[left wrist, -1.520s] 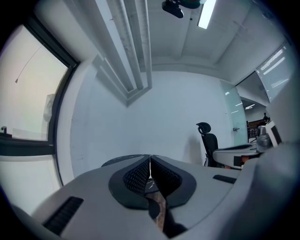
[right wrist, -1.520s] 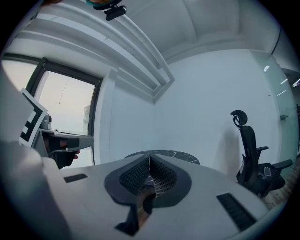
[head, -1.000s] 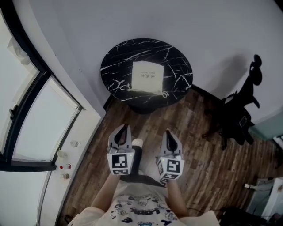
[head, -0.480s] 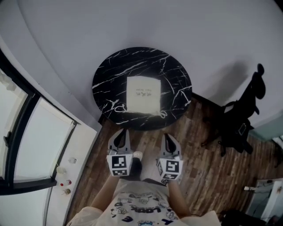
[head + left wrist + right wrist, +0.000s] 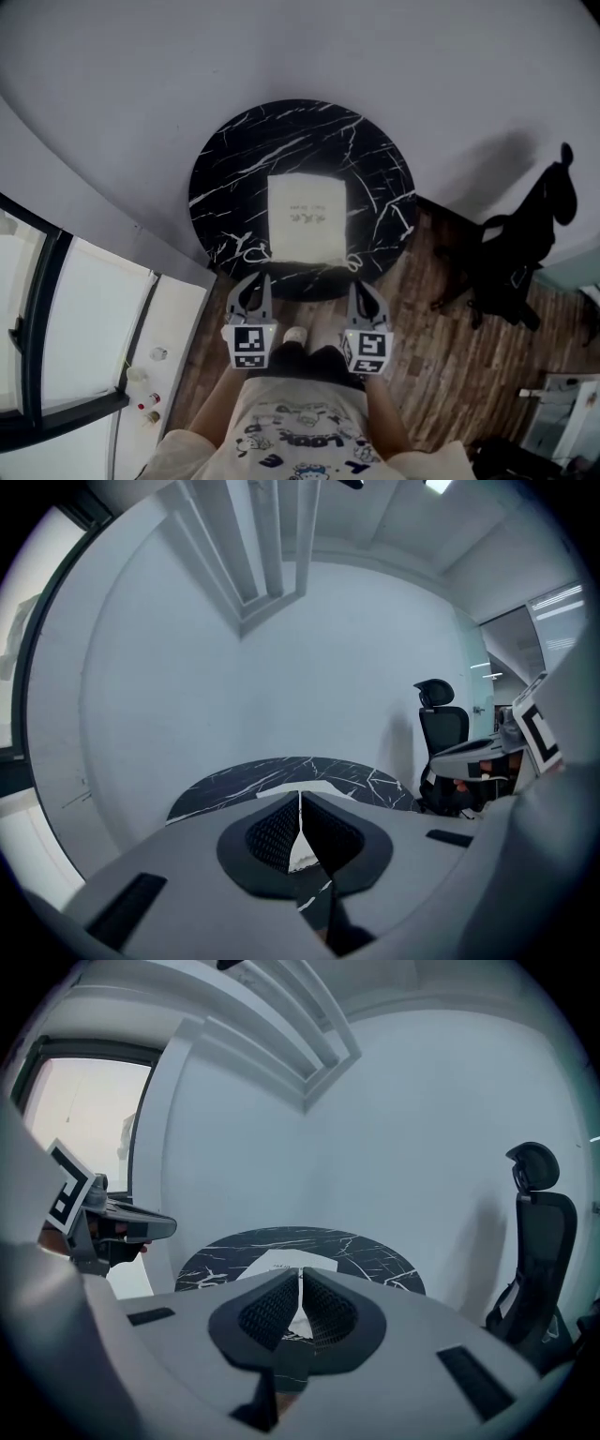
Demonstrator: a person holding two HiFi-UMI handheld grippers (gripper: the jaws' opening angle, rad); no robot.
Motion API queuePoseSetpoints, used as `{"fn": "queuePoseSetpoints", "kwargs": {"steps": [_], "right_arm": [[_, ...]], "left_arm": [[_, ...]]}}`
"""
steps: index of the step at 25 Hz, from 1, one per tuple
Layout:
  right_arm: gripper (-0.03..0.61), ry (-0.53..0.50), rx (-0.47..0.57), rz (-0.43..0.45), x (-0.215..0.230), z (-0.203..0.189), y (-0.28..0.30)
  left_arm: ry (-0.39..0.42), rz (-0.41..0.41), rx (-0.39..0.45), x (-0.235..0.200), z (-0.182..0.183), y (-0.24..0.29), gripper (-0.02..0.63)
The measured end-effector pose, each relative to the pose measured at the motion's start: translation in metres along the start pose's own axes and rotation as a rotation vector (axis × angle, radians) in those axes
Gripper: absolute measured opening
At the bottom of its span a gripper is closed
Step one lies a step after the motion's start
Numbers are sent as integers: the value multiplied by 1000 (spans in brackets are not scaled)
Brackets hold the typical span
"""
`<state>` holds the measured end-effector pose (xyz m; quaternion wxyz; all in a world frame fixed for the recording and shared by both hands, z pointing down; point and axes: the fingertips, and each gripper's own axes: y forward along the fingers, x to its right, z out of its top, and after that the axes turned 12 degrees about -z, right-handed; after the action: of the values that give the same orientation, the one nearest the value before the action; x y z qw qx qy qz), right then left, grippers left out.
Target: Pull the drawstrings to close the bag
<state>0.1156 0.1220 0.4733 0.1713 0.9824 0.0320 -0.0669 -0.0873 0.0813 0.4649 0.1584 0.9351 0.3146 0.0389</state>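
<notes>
the bag (image 5: 307,217) lies flat in the middle of the round black marble tabletop (image 5: 234,169), well in from the rim. white drawstrings curl out at its two near corners, the left loop (image 5: 251,253) and the right loop (image 5: 352,263), both resting on the tabletop close to its near edge. the person stands at that edge with the two tools held side by side, low, over the wood floor (image 5: 441,356), tips aimed at the bag. the left tool (image 5: 255,280) is lined up just short of the left loop, the right tool (image 5: 361,289) just short of the right loop. neither touches a cord or the bag. both tools are closed, with nothing in them. in each gripper view the pads meet at the tips, and only a sliver of pale bag and dark tabletop shows through the narrow slit behind them. a black chair (image 5: 525,253) stands off to the right by the wall.
</notes>
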Motion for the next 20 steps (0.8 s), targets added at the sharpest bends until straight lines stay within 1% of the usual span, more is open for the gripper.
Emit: {"fn": "queuePoseSetpoints", "kwargs": {"steps": [3,6,11,14,17,20], "right_arm": [[12,-34,-24,9,-1,-3,13],[12,-60,-50,25,-1,-5,24],[12,-117,-102,61,5,-22,49],[13,-145,-156,106,7,-38,63],[12,-174,-200,164,6,-53,76],[14,-215,-234,209,10,-64,85]], "left_arm": [[11,-7,-42,-11,-10,10,43],[-4,-5,-71,-20,-21,17,44],[-5,-14,-116,-29,-35,30,44],[-5,-14,-138,-33,-42,37,44],[-5,5,-174,-37,-51,42,44],[-32,32,-198,-40,-58,48,44]]}}
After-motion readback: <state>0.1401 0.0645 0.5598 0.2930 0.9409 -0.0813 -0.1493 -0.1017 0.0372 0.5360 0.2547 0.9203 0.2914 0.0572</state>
